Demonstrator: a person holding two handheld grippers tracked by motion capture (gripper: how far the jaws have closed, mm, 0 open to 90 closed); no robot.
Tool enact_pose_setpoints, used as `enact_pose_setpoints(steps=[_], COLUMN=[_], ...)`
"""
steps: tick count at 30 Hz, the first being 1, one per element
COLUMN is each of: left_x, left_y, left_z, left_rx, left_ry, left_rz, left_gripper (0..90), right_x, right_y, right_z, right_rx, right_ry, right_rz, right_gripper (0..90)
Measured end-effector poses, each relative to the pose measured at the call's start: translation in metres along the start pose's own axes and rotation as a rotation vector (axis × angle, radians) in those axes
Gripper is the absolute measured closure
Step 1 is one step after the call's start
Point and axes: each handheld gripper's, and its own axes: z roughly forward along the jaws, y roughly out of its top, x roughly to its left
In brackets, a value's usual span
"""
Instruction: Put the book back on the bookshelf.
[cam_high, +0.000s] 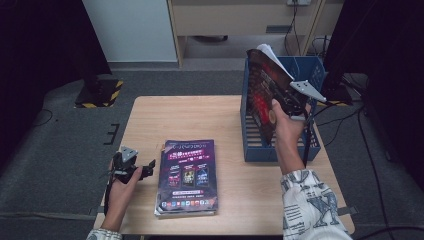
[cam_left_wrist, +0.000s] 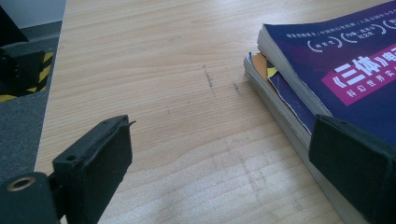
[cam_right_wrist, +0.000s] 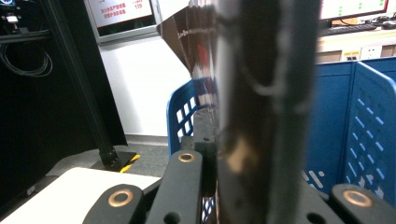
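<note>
From the high view, the right gripper (cam_high: 286, 102) is up over the blue basket (cam_high: 260, 147) at the table's (cam_high: 200, 115) far right corner, clamped tight on a dark magazine (cam_high: 262, 92) that stands on edge, tilted, with its lower part down inside the basket's left side. The left gripper (cam_high: 147, 169) rests low near the table's left edge, jaws spread and holding nothing, just beside a stack of magazines (cam_high: 187, 175) lying flat by the near edge, purple cover on top.

Over to the left gripper view: both black jaws stand wide apart above bare wood, nothing between them. The stack of magazines (cam_left_wrist: 336, 70) sits at the right, its corner just behind the right-hand jaw; whether that jaw touches it I cannot tell.

Now the right gripper view: the dark magazine (cam_right_wrist: 266, 107) runs straight up between the closed jaws, blurred and very close. Behind it rise the perforated walls of the blue basket (cam_right_wrist: 369, 135), and a corner of the table (cam_right_wrist: 70, 191) shows at the lower left.
</note>
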Motion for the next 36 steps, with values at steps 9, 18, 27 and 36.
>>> enact_pose_setpoints(steps=[9, 18, 27, 36], left_x=[-0.001, -0.003, -0.002, -0.002], left_y=[0.000, 0.000, 0.000, 0.000], left_z=[0.001, 0.002, 0.001, 0.001], left_rx=[0.007, 0.008, 0.008, 0.009], left_ry=[-0.005, -0.006, -0.004, -0.001], left_rz=[0.005, 0.009, 0.011, 0.015], left_gripper=[5.9, 5.9, 5.9, 5.9], right_x=[-0.001, -0.003, 0.001, 0.006], right_y=[-0.012, -0.030, -0.049, -0.058], right_z=[0.007, 0.011, 0.012, 0.002], right_rx=[-0.009, 0.007, 0.044, 0.059], right_ry=[-0.001, -0.016, 0.001, 0.014], right_rz=[-0.009, -0.021, -0.022, -0.049], right_gripper=[85.9, 85.9, 85.8, 85.0])
